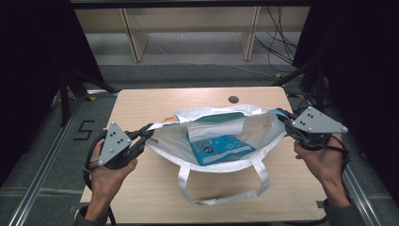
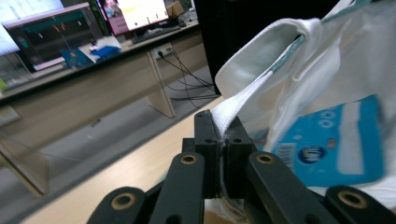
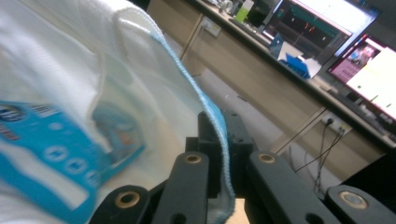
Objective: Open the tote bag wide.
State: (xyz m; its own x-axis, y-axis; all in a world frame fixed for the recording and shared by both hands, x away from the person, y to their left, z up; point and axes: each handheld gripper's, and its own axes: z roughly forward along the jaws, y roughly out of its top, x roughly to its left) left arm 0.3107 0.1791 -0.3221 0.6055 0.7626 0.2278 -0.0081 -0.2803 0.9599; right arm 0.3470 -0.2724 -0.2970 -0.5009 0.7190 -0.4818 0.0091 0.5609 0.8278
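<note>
White fabric tote bag [image 1: 244,129] is held open on the wooden table [image 1: 141,106], its rim clamped at opposite ends by the left gripper [image 1: 149,132] and right gripper [image 1: 282,117]; a blue packet [image 1: 221,148] is seen inside.

The mouth of the white bag [image 1: 263,127] was held wide between the left gripper [image 1: 149,132] and the right gripper [image 1: 283,117], both clamped on its rim. Entry from above was partly blocked by a blue packet [image 1: 219,148]. Bare table [image 1: 141,106] lay open behind; a strap loop [image 1: 226,190] crossed the near side.
</note>
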